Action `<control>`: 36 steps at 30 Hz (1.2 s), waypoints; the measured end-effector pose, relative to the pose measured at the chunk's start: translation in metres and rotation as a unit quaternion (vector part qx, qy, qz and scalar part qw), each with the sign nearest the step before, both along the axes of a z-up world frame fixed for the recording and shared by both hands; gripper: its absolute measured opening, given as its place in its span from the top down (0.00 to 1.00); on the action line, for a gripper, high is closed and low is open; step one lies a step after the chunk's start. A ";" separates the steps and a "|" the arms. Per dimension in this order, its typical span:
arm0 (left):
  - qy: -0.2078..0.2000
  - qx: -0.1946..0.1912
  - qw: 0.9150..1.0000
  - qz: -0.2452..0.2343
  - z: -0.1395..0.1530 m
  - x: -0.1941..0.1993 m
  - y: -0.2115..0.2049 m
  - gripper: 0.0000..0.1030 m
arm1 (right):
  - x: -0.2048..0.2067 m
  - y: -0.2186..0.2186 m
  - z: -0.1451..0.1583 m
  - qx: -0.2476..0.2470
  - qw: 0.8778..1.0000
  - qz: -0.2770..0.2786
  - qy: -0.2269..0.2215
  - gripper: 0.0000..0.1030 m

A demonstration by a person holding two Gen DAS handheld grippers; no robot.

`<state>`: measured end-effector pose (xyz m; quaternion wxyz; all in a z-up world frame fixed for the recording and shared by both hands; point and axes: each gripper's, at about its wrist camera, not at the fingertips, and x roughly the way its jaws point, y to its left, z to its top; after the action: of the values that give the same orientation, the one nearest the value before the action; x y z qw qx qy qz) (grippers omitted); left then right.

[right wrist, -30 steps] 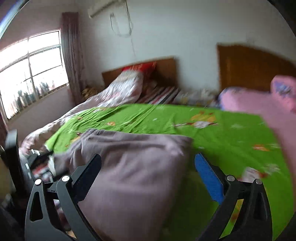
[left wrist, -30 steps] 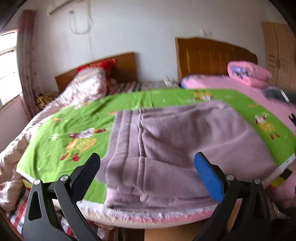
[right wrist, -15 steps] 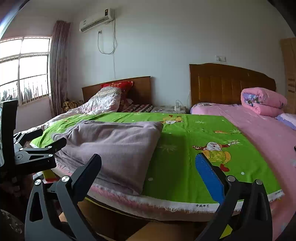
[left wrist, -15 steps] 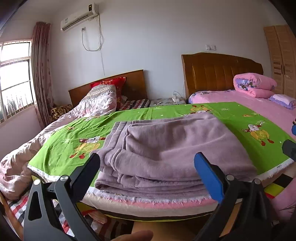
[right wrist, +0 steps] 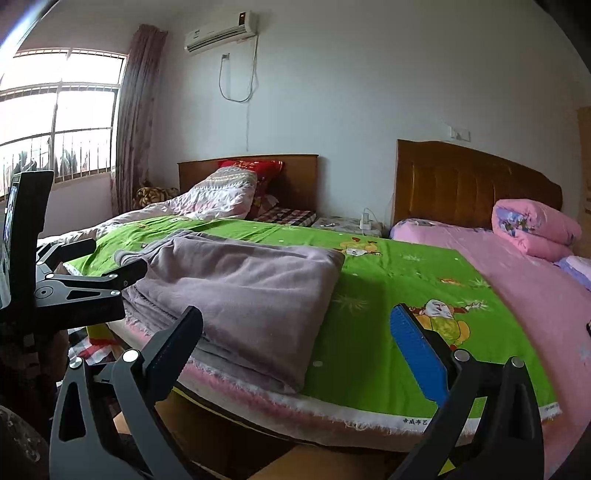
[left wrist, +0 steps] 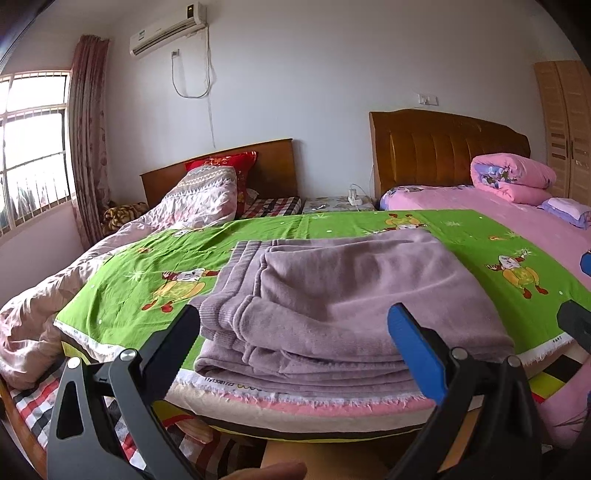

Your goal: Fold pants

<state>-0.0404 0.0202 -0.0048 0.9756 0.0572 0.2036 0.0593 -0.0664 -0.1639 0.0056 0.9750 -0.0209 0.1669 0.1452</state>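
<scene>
Lying folded in stacked layers on the green cartoon-print sheet (left wrist: 147, 280), mauve pants (left wrist: 332, 295) at the centre of the left wrist frame, ribbed waistband edges toward the left, near the sheet's fringed front edge. Left gripper (left wrist: 295, 332) at the bottom of that frame, spread wide, black finger (left wrist: 173, 339) at lower left and blue-padded finger (left wrist: 413, 347) at lower right, empty and apart from the fabric. Right gripper (right wrist: 297, 334) likewise spread wide and empty at the bottom of the right wrist frame, pants (right wrist: 240, 288) left of centre there, left gripper's black body (right wrist: 74, 288) at the left edge just beside the waistband. Pink quilt (left wrist: 513, 177) rolled at right, wooden headboard (left wrist: 443, 147) behind, air conditioner (left wrist: 166, 29) at upper left, window (right wrist: 55, 110) far left.
</scene>
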 end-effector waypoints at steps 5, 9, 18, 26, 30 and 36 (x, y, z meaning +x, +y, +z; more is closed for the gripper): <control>0.000 0.000 1.000 0.000 0.000 0.000 0.000 0.01 | 0.001 0.000 0.000 0.002 1.000 -0.002 0.002 0.05; 0.000 0.000 1.000 0.001 0.000 0.000 0.000 0.01 | 0.002 0.000 0.000 0.004 1.000 -0.003 0.003 0.05; 0.000 0.000 1.000 -0.001 0.000 0.000 0.002 0.01 | 0.001 0.000 0.000 0.004 1.000 -0.003 0.003 0.05; 0.000 -0.001 1.000 0.000 0.001 -0.001 0.001 0.01 | 0.002 0.000 -0.001 0.005 1.000 -0.003 0.005 0.05; 0.002 -0.001 1.000 -0.001 0.000 0.001 0.001 0.01 | 0.002 0.000 -0.002 0.005 1.000 -0.002 0.007 0.05; 0.002 -0.001 1.000 -0.001 0.000 0.000 0.002 0.01 | 0.003 -0.001 -0.003 0.006 1.000 -0.001 0.010 0.05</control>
<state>-0.0402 0.0221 -0.0052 0.9752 0.0561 0.2058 0.0582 -0.0636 -0.1647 0.0028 0.9736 -0.0133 0.1756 0.1452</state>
